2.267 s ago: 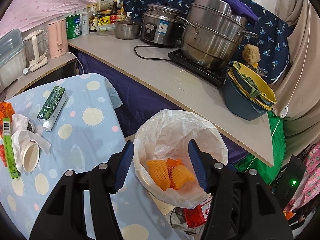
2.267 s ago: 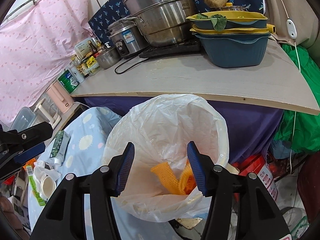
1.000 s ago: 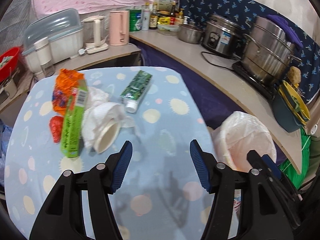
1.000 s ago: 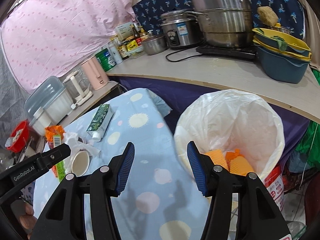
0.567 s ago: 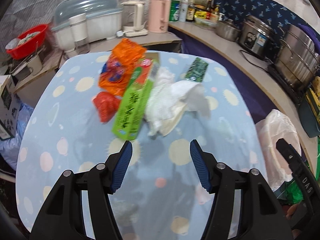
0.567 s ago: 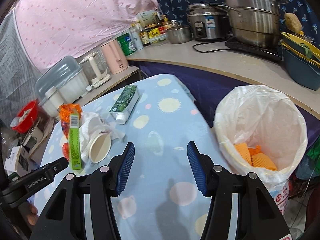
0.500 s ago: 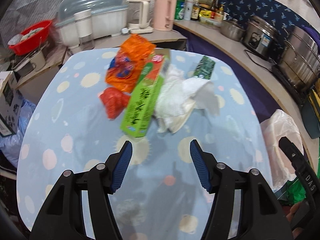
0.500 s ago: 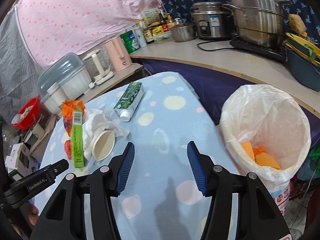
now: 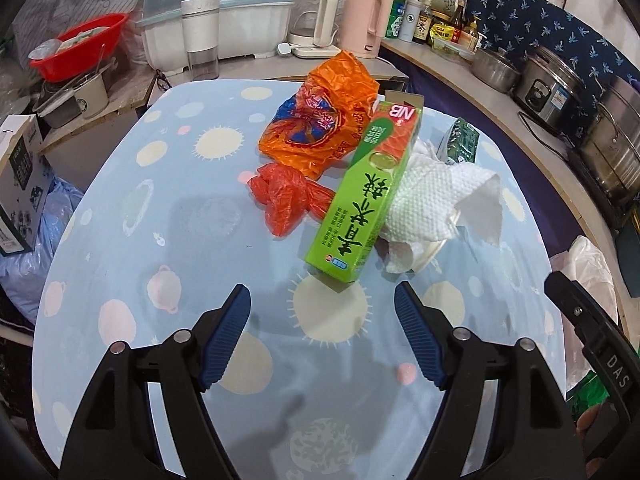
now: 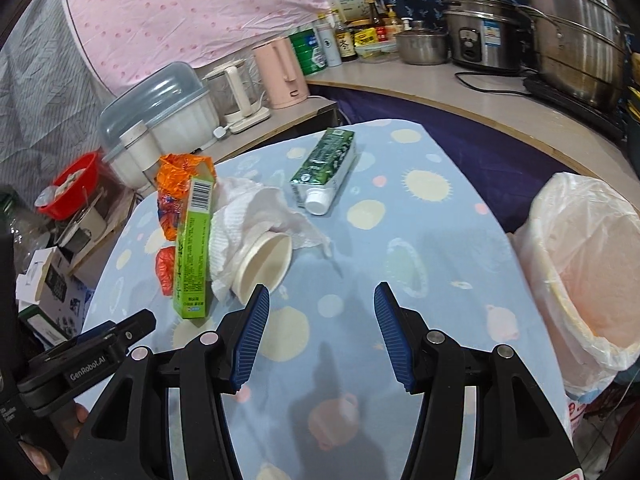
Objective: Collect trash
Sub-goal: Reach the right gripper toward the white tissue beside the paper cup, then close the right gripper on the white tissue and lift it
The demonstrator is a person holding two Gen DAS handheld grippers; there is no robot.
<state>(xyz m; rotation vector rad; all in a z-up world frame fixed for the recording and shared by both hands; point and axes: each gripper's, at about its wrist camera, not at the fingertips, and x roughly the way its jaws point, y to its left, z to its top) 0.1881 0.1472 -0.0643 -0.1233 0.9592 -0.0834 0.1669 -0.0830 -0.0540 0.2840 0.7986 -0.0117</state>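
Observation:
Trash lies in a heap on the blue dotted tablecloth (image 9: 200,264): a long green box (image 9: 362,204), an orange wrapper (image 9: 320,120), a crumpled red bag (image 9: 286,196), white paper towel (image 9: 432,196) and a green carton (image 10: 326,164). A paper cup (image 10: 266,266) lies on its side against the towel. My left gripper (image 9: 322,320) hovers just short of the green box's near end, its jaws opening with nothing between them. Beside the cup, my right gripper (image 10: 320,314) is open and empty. The bin lined with a white bag (image 10: 588,264) stands off the table's right edge.
A counter curves behind and right, carrying a pink kettle (image 10: 282,72), a white kettle (image 9: 316,26), bottles, a rice cooker (image 10: 482,36) and steel pots (image 10: 576,40). A covered dish rack (image 9: 218,20) and a red basin (image 9: 80,46) sit at the back left. Boxes stand on the floor to the left.
Both grippers swung away from the bin toward the trash heap, which now looks closer and larger. The left jaws have spread wider. The right jaws kept the same gap.

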